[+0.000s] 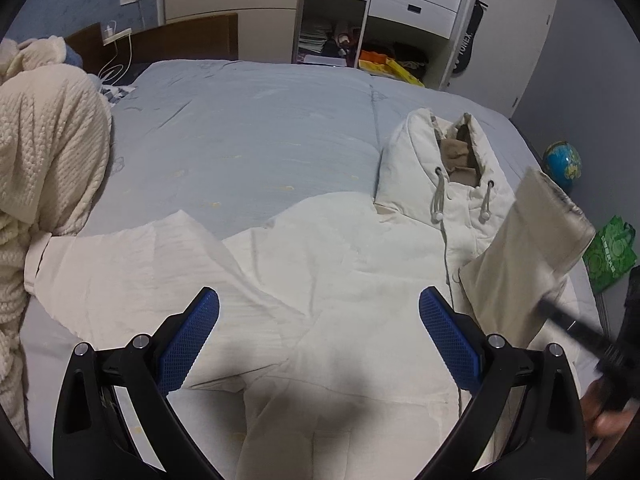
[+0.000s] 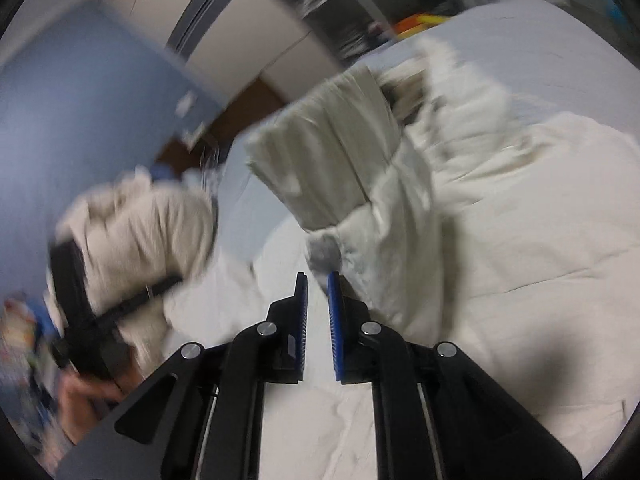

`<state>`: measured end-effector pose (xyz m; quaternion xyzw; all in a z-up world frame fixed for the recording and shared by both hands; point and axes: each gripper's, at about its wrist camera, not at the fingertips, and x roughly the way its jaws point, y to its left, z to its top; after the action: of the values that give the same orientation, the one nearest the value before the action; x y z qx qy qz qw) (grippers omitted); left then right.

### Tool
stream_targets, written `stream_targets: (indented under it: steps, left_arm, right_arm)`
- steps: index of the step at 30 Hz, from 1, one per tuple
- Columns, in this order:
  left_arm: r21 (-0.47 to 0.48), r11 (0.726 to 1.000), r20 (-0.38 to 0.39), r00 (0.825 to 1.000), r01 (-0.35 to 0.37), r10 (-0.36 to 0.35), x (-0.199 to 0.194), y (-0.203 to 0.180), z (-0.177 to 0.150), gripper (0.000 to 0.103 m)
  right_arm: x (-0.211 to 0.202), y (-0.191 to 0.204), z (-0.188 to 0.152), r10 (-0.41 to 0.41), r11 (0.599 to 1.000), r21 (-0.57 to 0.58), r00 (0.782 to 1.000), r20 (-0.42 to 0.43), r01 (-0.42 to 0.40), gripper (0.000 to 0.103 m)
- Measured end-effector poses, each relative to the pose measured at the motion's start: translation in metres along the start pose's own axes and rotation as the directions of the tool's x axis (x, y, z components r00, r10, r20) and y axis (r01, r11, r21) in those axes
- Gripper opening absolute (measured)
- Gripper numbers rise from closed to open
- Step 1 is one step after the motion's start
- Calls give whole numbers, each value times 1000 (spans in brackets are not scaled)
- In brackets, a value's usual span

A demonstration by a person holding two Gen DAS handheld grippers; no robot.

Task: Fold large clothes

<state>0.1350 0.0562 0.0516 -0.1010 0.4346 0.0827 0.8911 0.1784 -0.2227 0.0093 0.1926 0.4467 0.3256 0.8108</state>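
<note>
A large cream hooded jacket (image 1: 340,248) lies spread on the bed, hood (image 1: 448,152) at the far right, one sleeve (image 1: 120,256) stretched out to the left. My left gripper (image 1: 319,322) is open and empty, hovering above the jacket's body. The other sleeve (image 1: 528,240) is lifted up at the right. In the blurred right wrist view, my right gripper (image 2: 318,296) is shut on the cloth of that sleeve (image 2: 332,148), whose cuff end stands up ahead of the fingers.
The bed has a light blue cover (image 1: 248,120). A cream knitted garment (image 1: 44,152) is heaped at the left. Shelves and white drawers (image 1: 416,0) stand beyond the bed. A globe (image 1: 562,164) and a green bag (image 1: 610,252) lie on the floor at the right.
</note>
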Motion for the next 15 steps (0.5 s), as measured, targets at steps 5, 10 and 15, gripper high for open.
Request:
stream_targets:
  steps: [5, 10, 15]
  left_arm:
    - [-29, 999, 1, 1000, -15, 15, -2, 15, 2, 96]
    - [-85, 996, -11, 1000, -27, 26, -1, 38, 3, 96]
    - [-129, 991, -55, 998, -29, 22, 6, 55, -2, 96]
  right_arm:
    - [36, 32, -28, -8, 989, -146, 990, -139, -13, 8]
    - [49, 41, -39, -19, 981, -193, 980, -197, -20, 8]
    - [48, 26, -31, -45, 990, -138, 982, -185, 20, 9]
